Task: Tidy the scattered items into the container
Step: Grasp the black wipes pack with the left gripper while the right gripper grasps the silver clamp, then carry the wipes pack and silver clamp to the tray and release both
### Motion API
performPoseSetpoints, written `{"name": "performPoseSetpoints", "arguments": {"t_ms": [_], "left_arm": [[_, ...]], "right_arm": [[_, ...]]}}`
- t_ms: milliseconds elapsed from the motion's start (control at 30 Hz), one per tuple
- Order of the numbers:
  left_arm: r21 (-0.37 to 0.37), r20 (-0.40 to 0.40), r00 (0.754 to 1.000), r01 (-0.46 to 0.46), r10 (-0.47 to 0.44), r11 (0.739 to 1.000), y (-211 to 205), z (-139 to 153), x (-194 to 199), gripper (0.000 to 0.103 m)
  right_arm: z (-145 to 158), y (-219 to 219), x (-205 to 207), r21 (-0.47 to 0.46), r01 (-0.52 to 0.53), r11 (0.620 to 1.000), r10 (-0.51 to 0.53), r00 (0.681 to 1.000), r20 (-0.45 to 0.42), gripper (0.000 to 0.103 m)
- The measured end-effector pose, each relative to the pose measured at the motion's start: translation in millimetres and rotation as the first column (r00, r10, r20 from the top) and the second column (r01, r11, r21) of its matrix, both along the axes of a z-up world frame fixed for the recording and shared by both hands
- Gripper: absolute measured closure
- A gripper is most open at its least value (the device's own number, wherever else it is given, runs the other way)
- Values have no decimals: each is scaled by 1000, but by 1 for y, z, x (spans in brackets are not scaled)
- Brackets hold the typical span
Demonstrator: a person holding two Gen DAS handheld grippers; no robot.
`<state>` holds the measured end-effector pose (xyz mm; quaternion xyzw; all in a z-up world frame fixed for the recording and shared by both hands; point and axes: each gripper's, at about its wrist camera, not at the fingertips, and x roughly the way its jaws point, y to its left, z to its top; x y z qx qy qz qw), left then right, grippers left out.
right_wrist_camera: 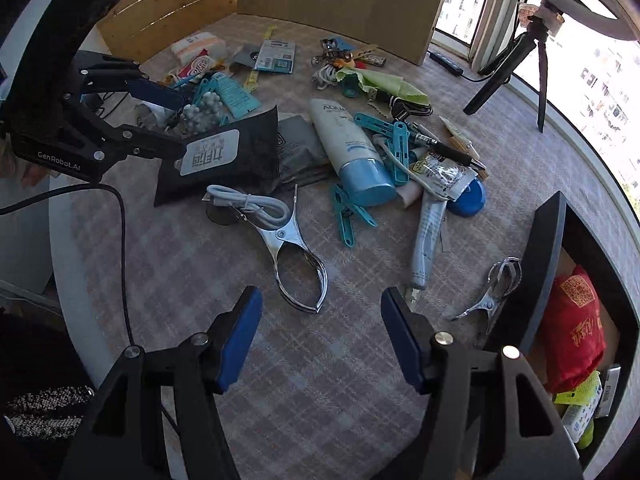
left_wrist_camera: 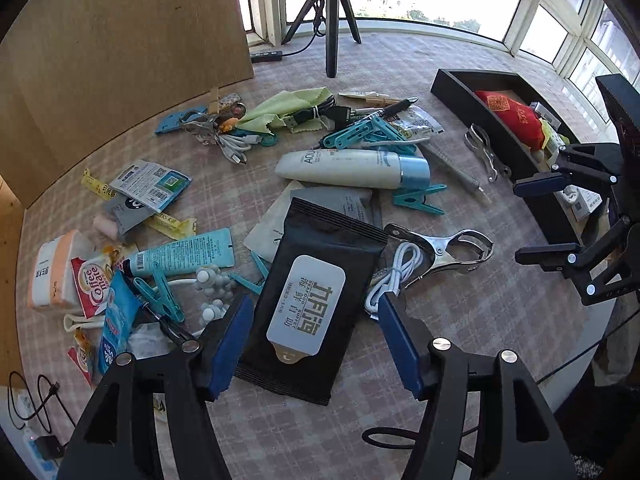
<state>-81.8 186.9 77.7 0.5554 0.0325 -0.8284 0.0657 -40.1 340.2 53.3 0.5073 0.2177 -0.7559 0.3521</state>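
Many small items lie scattered on the checked tablecloth. My left gripper (left_wrist_camera: 316,340) is open, its blue pads on either side of a black wet-wipe pack (left_wrist_camera: 316,300), which also shows in the right wrist view (right_wrist_camera: 224,156). My right gripper (right_wrist_camera: 322,336) is open and empty above bare cloth, just in front of a large metal clip (right_wrist_camera: 296,260). It shows in the left wrist view (left_wrist_camera: 548,220) near the black container (left_wrist_camera: 500,120). The container (right_wrist_camera: 544,264) holds a red pouch (right_wrist_camera: 576,324) and small packets.
A white tube with blue cap (left_wrist_camera: 352,168), teal clothes pegs (left_wrist_camera: 360,136), a white cable (left_wrist_camera: 394,276), a teal tube (left_wrist_camera: 184,252), sachets and a green cloth (left_wrist_camera: 288,108) lie around. A small metal clip (right_wrist_camera: 492,292) lies by the container. A tripod (left_wrist_camera: 328,12) stands at the back.
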Motion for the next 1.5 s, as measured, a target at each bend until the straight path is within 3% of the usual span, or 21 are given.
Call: {"name": "performPoseSetpoints", "arguments": {"t_ms": [400, 933, 1033, 1067, 1133, 1500], "left_arm": [[-52, 93, 994, 58, -53, 997, -6, -39, -12, 37], [-97, 120, 986, 129, -117, 987, 8, -50, -20, 30], [-81, 127, 987, 107, -96, 991, 4, -53, -21, 30], [-78, 129, 988, 99, -88, 992, 3, -53, -21, 31], [-77, 124, 989, 96, -86, 992, 3, -52, -19, 33], [-18, 71, 997, 7, -6, 1000, -3, -35, 0, 37]], "right_arm": [[-29, -27, -8, 104, -91, 990, 90, 996, 11, 42], [-43, -45, -12, 119, -138, 983, 136, 990, 26, 43], [-43, -45, -15, 89, -125, 988, 121, 991, 53, 55], [-42, -43, -16, 82, -116, 990, 111, 992, 59, 63], [-39, -39, -19, 68, -99, 993, 94, 993, 74, 69], [-11, -3, -11, -22, 8, 1000, -6, 996, 86, 70]]}}
